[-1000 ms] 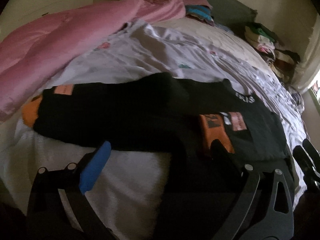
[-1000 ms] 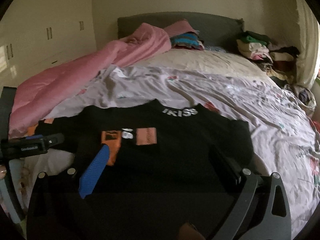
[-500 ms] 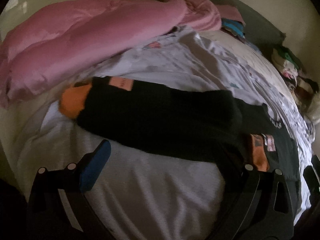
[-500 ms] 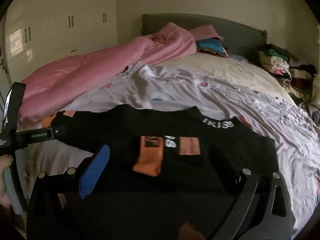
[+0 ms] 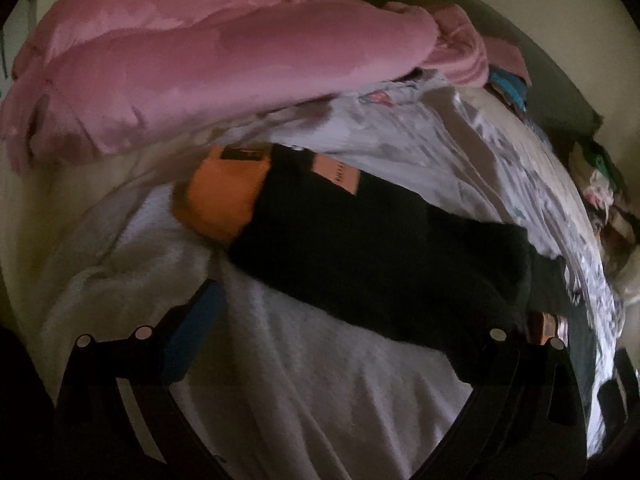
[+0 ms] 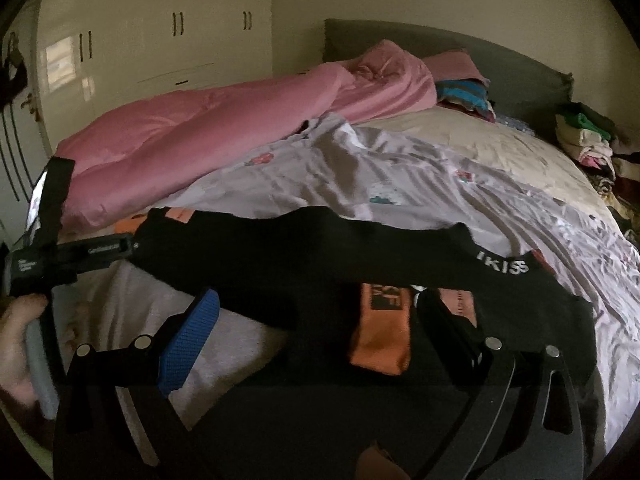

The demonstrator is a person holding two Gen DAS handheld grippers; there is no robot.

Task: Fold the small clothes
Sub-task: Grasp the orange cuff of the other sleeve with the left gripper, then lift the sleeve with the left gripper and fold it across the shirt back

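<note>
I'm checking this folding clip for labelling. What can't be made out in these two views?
- Black shirt: its hem, right wrist view, hidden behind the right gripper.
- Orange cuff: its patch lettering, left wrist view, blurred.
- Left gripper: its far finger, left wrist view, lost against the dark shirt.
- Clothes pile: single garments, right wrist view, too small.

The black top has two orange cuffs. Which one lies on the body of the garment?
The orange cuff lying between the right gripper's fingers, folded over the black top. The other orange cuff lies stretched out on the sheet.
</note>
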